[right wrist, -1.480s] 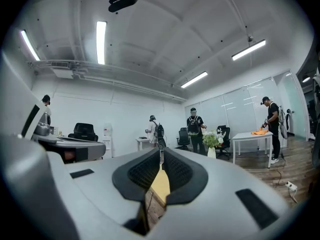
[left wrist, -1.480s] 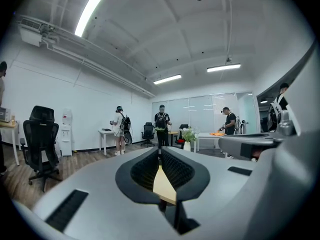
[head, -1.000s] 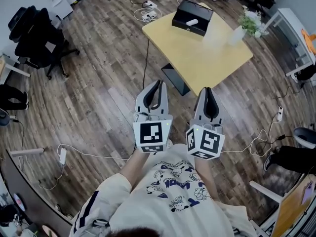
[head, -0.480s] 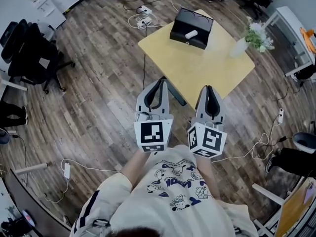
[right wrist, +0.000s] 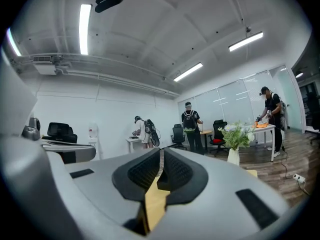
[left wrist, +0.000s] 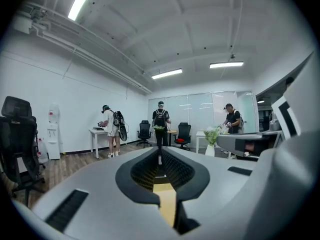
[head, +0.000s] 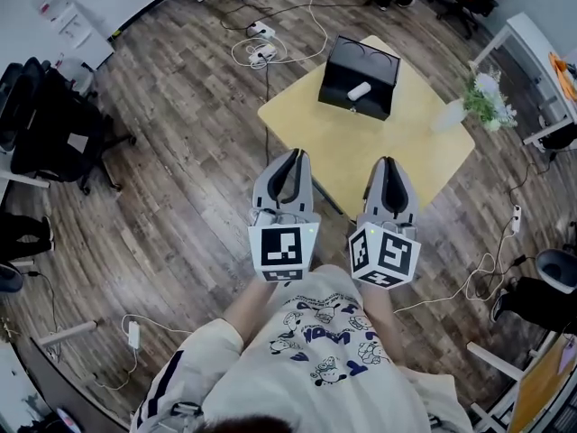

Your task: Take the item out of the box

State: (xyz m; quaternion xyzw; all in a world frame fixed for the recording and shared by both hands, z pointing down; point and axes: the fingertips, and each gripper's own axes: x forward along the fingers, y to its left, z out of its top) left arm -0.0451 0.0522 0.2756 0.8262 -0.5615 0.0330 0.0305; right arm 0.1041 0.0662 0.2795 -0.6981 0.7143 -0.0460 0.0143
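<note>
A black open box (head: 359, 76) stands at the far side of a yellow table (head: 401, 147), and a small white item (head: 359, 90) lies inside it. Both grippers are held in front of the person's chest, short of the table's near corner and well away from the box. My left gripper (head: 292, 158) is shut with nothing between its jaws. My right gripper (head: 389, 163) is shut and empty too. In the left gripper view the shut left gripper (left wrist: 160, 155) points into the room; the box does not show. The right gripper view shows the closed right gripper (right wrist: 161, 159) the same way.
A white vase of flowers (head: 476, 103) stands on the table's right corner. Cables and a power strip (head: 261, 48) lie on the wood floor beyond the table. Black office chairs (head: 41, 115) stand at the left. Several people (left wrist: 160, 121) are at the room's far end.
The table and the box have slid lower and nearer in the head view as the person steps toward them. Both grippers stay shut and side by side.
</note>
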